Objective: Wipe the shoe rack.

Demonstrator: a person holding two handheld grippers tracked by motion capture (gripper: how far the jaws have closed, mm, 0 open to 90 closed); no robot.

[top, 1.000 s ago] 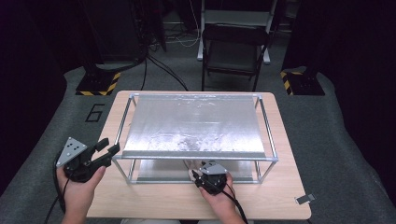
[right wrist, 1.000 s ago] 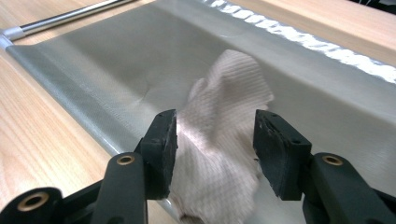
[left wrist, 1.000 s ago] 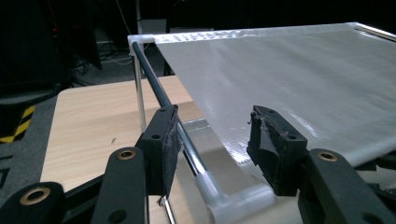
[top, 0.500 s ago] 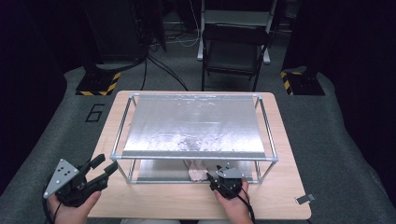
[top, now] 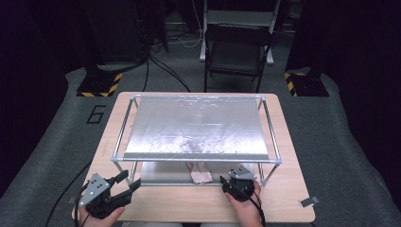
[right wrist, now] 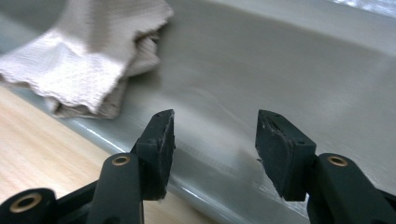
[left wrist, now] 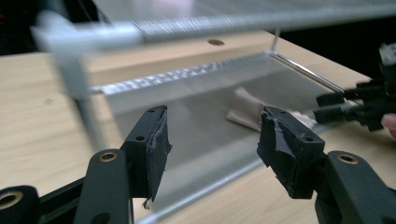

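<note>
Cloth (top: 200, 176), pale beige & crumpled, lies on the lower shelf (top: 161, 174) of the metal-frame rack (top: 196, 160), at its near edge, roughly mid-width; seen in high view through the gap under the upper shelf (top: 198, 125); rack stands on a wooden table (top: 283, 208).

R gripper (top: 230, 181) sits just right of the cloth at the rack's front rail, near but apart from it; in right gripper view its jaws stand well apart w/ nothing between the pads (right wrist: 161, 140), only bare grey shelf (right wrist: 289, 70) beyond; cloth (right wrist: 88, 56) is up & left of the jaws, folded edge hanging at the shelf lip, not touched; jaws have just been opening a bit further.

L gripper (top: 126, 179) is at the table's near-left corner, well apart from the cloth, tips aimed toward the rack's front-left leg; left gripper view: jaws wide, pads (left wrist: 154, 144) empty, looking under the upper shelf along the lower one; cloth (left wrist: 245, 109) shows far off btwn the jaws, w/ the other gripper (left wrist: 348, 107) at right beside it; L jaws have just been opening too, nothing in them.

Frame post (left wrist: 77, 70) is blurred in left gripper view; can't tell fine detail there.

Hands (top: 248, 208) come in from the bottom edge.
</note>
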